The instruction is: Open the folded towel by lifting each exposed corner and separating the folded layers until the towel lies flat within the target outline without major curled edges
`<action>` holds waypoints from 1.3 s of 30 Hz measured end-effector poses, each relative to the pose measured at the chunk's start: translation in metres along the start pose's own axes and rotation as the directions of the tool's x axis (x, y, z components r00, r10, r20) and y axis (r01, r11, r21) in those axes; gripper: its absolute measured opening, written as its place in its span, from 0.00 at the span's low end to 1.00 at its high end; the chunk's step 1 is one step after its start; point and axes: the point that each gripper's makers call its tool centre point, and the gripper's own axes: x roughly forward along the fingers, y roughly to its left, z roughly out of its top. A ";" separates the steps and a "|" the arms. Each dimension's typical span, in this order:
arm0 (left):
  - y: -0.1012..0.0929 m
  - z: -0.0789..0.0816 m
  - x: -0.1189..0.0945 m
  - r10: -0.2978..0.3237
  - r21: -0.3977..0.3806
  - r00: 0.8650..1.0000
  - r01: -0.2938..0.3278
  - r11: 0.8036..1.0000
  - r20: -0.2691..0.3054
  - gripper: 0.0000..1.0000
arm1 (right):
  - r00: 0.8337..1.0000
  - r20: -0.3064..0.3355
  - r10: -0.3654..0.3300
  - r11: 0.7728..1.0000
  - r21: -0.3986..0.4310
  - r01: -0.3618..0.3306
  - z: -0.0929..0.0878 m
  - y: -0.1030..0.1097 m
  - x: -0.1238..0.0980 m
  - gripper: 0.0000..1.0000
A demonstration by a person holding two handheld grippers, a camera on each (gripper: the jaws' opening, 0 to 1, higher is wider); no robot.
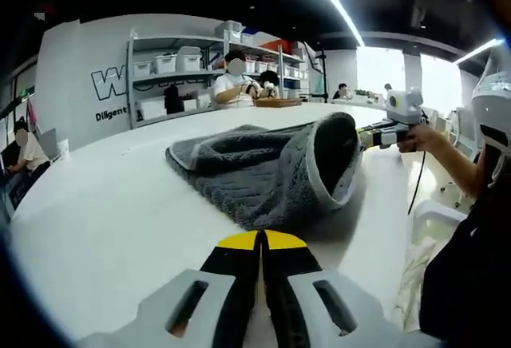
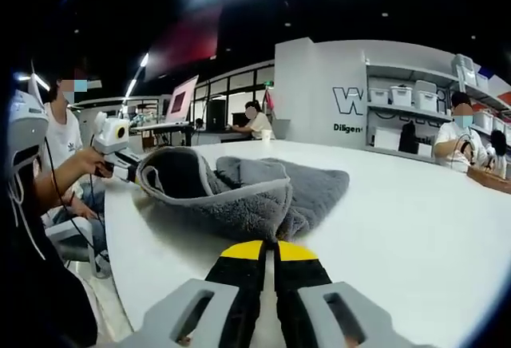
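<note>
Tabletop (image 1: 104,220), white and bare, runs wide to the left of the grey towel (image 1: 263,172) in the left gripper view. In the right gripper view it runs wide to the right. Its rounded edge falls away on the side where a person's hand (image 1: 417,136) shows.

The towel lies folded near that edge, one fold standing up as an open loop. The left gripper (image 1: 261,240) has its yellow-tipped jaws pressed together, tips right at the towel's nearest corner. The right gripper (image 2: 269,248) is likewise closed, tips just at the towel's near edge. Whether either one pinches any cloth cannot be told.

On the far wall (image 2: 319,85) stand a large "W" and smaller letters reading "Diligen…", beside shelves (image 1: 172,65) holding white bins.
</note>
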 end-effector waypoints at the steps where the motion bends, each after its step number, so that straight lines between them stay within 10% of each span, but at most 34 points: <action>1: 0.000 0.003 0.000 -0.002 -0.003 1.000 0.002 1.000 0.009 0.00 | 1.000 0.002 -0.002 1.000 -0.003 0.002 0.001 0.000 -0.001 0.00; 21: -0.025 0.046 0.001 -0.077 0.035 0.992 0.073 0.997 0.105 0.00 | 0.994 0.105 0.001 0.999 -0.051 0.004 0.052 0.006 0.000 0.04; 39: -0.045 0.055 0.003 -0.105 0.111 0.989 0.093 0.989 0.103 0.09 | 0.999 0.043 -0.003 1.000 0.000 0.003 0.049 0.012 0.023 0.26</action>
